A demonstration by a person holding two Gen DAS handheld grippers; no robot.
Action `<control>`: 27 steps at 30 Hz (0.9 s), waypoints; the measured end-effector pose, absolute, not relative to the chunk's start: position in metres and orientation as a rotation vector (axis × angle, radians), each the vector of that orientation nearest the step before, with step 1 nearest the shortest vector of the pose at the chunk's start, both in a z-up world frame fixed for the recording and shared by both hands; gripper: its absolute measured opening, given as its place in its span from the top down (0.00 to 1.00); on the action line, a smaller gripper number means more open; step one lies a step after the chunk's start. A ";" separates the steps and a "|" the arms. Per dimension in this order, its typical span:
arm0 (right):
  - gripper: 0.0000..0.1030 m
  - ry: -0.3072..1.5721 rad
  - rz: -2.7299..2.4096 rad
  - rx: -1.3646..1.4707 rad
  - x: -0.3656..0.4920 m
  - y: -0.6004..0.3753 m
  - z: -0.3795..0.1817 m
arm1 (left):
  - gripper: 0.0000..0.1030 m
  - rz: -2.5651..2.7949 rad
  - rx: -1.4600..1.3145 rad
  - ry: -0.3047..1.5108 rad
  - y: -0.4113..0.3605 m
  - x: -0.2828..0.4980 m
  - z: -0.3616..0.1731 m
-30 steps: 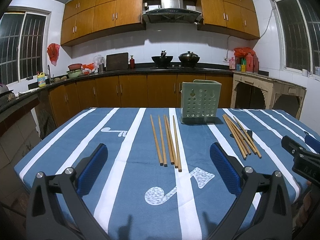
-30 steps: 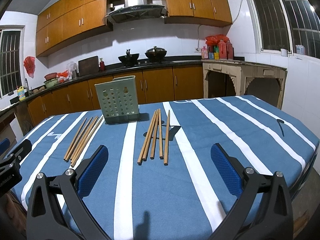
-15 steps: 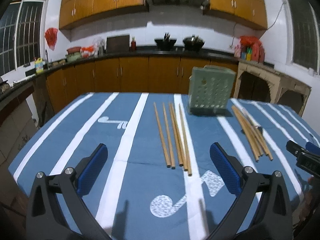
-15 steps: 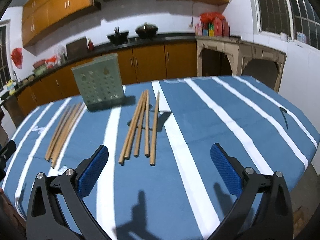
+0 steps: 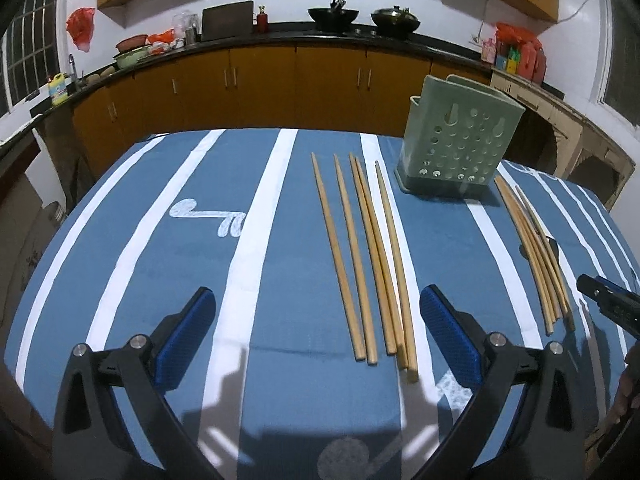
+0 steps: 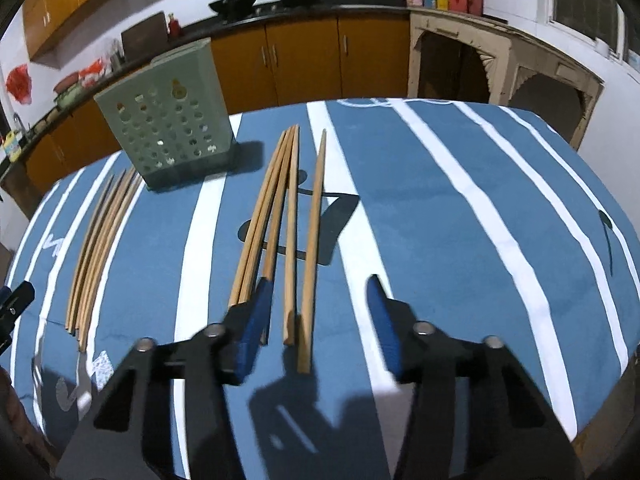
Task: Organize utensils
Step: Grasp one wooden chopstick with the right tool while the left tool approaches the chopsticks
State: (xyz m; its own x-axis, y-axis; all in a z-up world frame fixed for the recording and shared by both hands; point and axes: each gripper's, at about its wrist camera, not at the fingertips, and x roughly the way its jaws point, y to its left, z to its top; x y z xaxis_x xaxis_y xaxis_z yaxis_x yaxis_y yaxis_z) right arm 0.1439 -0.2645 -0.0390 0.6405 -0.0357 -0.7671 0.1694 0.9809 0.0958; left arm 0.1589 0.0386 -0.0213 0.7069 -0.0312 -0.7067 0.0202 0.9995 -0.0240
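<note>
The right hand-held gripper points down at the worktop, its blue pads part-way apart; its jaws have just been closing. The near ends of two chopsticks of the right bundle of chopsticks lie between the pads, which press on nothing. The left pad stands in front of the near ends of the bundle's other three sticks, at about 9 o'clock from the gap; whether it touches them cannot be told. From there the bundle runs toward 12 o'clock across the blue cloth with white stripes.

At about 10 o'clock from this hand-held gripper a pale green perforated utensil holder stands upright on the worktop, just beside the far tips of the sticks. Farther out toward 9 o'clock lies the left bundle of chopsticks.

The left hand-held gripper hovers over the near edge of the cloth with its pads wide apart and nothing between them. In its view, the near ends of the left bundle lie in the right half of the gap, the five sticks reaching toward 12 o'clock. The holder stands at about 1 o'clock, and the right bundle lies at about 2 o'clock, with the tip of the right hand-held gripper at 3 o'clock beside it.

Kitchen cabinets line the far wall.
</note>
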 end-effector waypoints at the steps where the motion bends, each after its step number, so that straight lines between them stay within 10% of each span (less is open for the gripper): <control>1: 0.64 0.875 -0.120 0.163 0.147 -0.264 -0.041 | 0.11 -0.038 -0.020 0.794 0.039 0.162 -0.023; 7: 0.76 0.912 -0.128 0.157 0.158 -0.267 -0.053 | 0.36 -0.076 -0.037 0.852 0.038 0.181 -0.035; 21: 0.76 0.933 -0.123 0.117 0.167 -0.263 -0.061 | 0.38 -0.093 -0.043 0.891 0.037 0.197 -0.048; 27: 0.92 0.931 -0.160 0.127 0.161 -0.275 -0.062 | 0.49 -0.120 -0.053 0.913 0.036 0.201 -0.055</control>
